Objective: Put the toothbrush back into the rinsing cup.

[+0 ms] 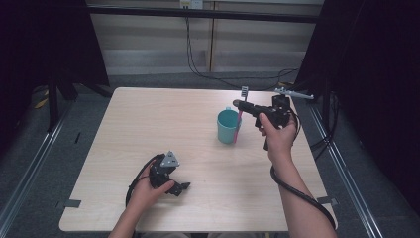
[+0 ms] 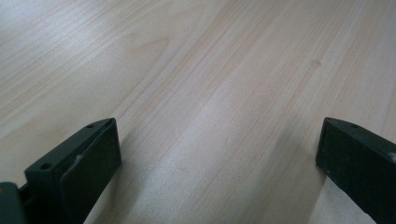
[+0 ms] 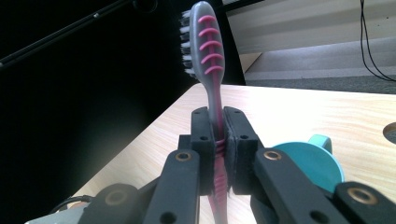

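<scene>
Dark curtains flank a pale wooden bench with cables trailing on the floor behind it. Near the bench's far right side, the right tool clamps a pink and grey toothbrush by its handle, bristles up, just beside and above a teal cup. Down at the near left, the left tool rests low over bare wood, jaws spread wide apart.

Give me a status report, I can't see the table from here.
Right tool shut on toothbrush, held upright beside teal cup. Left tool open, low over bare table. Nothing in the way.
</scene>
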A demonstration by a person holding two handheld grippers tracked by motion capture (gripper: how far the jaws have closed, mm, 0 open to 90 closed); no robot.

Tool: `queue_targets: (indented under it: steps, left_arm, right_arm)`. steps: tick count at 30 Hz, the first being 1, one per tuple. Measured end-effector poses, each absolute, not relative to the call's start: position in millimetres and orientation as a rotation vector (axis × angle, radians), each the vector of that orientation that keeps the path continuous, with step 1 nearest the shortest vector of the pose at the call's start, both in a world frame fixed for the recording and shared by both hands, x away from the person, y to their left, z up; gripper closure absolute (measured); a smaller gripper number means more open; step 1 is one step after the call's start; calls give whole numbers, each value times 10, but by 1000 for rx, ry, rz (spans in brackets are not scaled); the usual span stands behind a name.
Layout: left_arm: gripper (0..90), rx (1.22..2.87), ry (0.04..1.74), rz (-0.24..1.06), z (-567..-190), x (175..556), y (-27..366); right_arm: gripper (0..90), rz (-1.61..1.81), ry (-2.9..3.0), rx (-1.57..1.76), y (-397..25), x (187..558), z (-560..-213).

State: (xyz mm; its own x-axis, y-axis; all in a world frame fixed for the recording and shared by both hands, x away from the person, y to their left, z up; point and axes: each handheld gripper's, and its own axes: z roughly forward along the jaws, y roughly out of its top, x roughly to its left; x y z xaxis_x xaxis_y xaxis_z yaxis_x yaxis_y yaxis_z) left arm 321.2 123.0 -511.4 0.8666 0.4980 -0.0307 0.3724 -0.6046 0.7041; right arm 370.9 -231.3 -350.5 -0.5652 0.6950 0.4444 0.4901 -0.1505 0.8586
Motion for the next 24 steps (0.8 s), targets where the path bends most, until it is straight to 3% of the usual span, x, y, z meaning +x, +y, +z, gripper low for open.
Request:
queue_targets:
  steps: [24]
  left_arm:
    - [0, 2286, 624, 215, -5114, 3212, 1230]
  right_arm:
    - [835, 1804, 1869, 1386, -2374, 3835, -3422]
